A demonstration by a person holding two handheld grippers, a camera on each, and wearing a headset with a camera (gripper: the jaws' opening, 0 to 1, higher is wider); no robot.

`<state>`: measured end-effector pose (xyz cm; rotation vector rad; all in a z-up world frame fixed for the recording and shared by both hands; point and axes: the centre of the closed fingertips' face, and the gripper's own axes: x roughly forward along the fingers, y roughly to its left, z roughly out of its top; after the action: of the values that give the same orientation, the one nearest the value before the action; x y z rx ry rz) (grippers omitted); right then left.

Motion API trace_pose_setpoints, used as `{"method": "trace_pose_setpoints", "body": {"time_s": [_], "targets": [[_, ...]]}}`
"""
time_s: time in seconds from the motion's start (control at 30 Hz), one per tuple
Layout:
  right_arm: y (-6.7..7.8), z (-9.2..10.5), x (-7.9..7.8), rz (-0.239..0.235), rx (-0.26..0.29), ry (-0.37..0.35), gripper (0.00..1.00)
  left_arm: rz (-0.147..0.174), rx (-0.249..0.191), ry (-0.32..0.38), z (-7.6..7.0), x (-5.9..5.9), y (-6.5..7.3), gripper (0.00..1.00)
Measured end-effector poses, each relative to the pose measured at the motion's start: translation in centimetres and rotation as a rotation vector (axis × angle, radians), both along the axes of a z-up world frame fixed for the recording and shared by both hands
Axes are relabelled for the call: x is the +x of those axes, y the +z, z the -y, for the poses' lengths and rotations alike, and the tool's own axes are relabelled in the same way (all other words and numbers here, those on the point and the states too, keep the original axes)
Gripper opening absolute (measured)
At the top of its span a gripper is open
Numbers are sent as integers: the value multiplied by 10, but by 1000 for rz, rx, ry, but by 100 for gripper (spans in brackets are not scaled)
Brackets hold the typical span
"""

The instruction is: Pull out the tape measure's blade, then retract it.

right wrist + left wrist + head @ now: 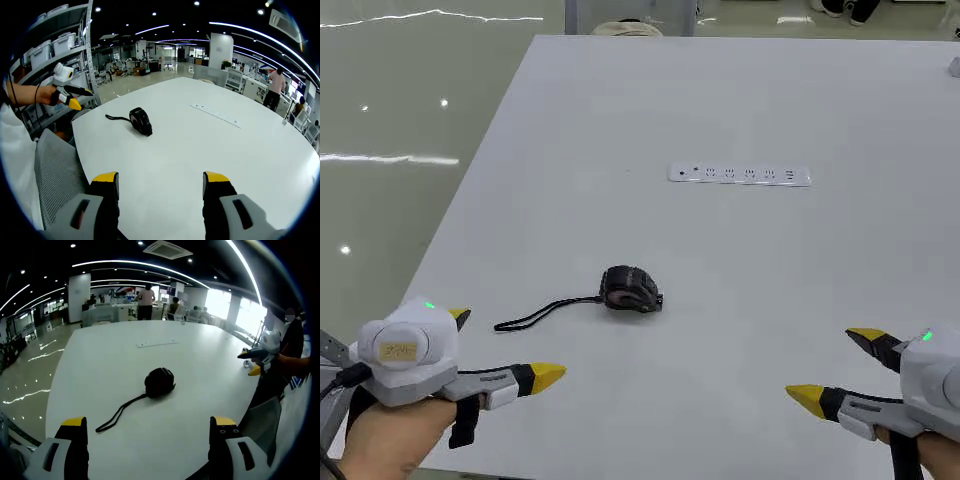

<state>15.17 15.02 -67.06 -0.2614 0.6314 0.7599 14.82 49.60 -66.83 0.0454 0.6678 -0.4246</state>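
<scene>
A black tape measure (631,290) lies on the white table (740,100), its black wrist strap (542,314) trailing to the left. The blade is fully wound in. My left gripper (505,346) is open near the table's front left corner, apart from the strap. My right gripper (838,365) is open at the front right, well away from the tape. The left gripper view has the tape measure (159,381) ahead between the yellow-tipped jaws, with the right gripper (252,361) at the right. In the right gripper view the tape measure (141,121) lies ahead to the left, the left gripper (79,97) beyond it.
A white power strip (740,174) lies further back on the table. The table's left edge (470,170) drops to a glossy floor. A grey mesh chair (57,172) stands by the table's near edge. Shelving with boxes (55,45) stands behind.
</scene>
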Motion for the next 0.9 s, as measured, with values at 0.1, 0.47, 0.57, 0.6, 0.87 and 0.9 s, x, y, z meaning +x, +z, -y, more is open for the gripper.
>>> {"method": "trace_pose_setpoints", "body": {"time_s": [0.1, 0.47, 0.57, 0.6, 0.87, 0.9], "targets": [[-4, -8, 4, -4, -1, 14, 69, -2, -4, -14, 5, 3, -2, 98], [-15, -32, 12, -20, -7, 67, 68, -8, 6, -55, 15, 14, -10, 98], [-17, -36, 15, -22, -10, 78, 68, -8, 11, -68, 17, 17, -11, 97], [-17, -37, 16, -22, -10, 80, 68, -7, 15, -72, 17, 18, -12, 97], [-20, -50, 24, -22, -20, 116, 68, -4, 42, -122, 22, 30, -15, 95], [-21, -51, 25, -22, -21, 120, 68, -3, 44, -127, 23, 31, -15, 95]]}}
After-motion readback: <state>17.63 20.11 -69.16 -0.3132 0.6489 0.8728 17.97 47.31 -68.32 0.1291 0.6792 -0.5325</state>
